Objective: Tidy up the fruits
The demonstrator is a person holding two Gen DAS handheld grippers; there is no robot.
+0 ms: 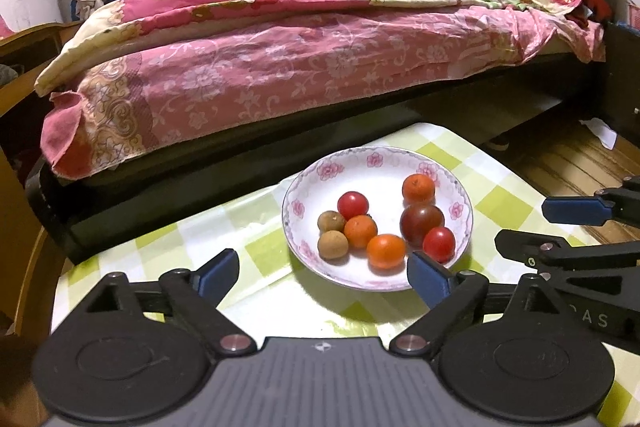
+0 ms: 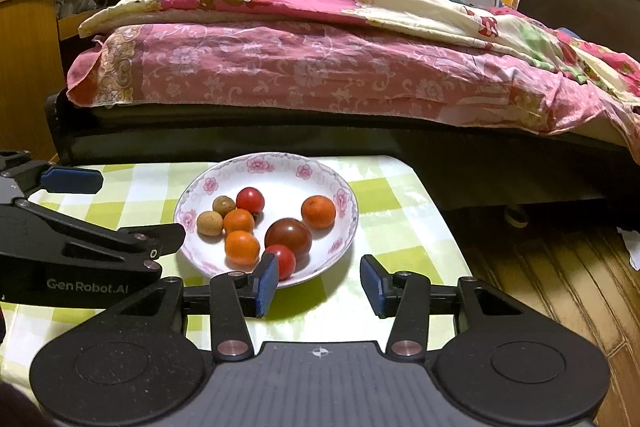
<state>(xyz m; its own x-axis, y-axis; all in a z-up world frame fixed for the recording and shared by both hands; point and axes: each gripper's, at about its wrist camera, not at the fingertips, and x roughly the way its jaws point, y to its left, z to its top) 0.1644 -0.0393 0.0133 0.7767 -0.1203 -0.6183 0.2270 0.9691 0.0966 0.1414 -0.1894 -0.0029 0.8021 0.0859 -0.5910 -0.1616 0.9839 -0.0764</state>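
both sets of fingers are spread wide with nothing between them. the left gripper (image 1: 324, 277) hangs just short of the near rim of the plate (image 1: 356, 171), and its right finger (image 1: 430, 277) overlaps the rim near a small red tomato (image 1: 439, 244). the right gripper (image 2: 318, 285) sits at the near edge too, a bit off to the right, with its left finger (image 2: 266, 283) in front of that same red tomato (image 2: 283, 261) and its right finger (image 2: 374, 285) over the checkered cloth.

all the fruit is on the plate (image 2: 276, 165), white with pink flowers round the rim. there's a big dark tomato (image 2: 288, 237) in the middle, touching the small red one in front of it. three little oranges: one toward the back right (image 2: 318, 212), two on the left side (image 2: 239, 221) (image 2: 242, 247). another red tomato (image 2: 249, 199) sits at the back, with two brownish longan-looking things (image 2: 223, 205) (image 2: 209, 223) at the left edge of the bunch.

the plate is on a surface (image 2: 404, 211) with a green and white checked cloth. behind it is a bed (image 2: 320, 75) with pink floral covers, and wood floor (image 2: 560, 279) off to the right.
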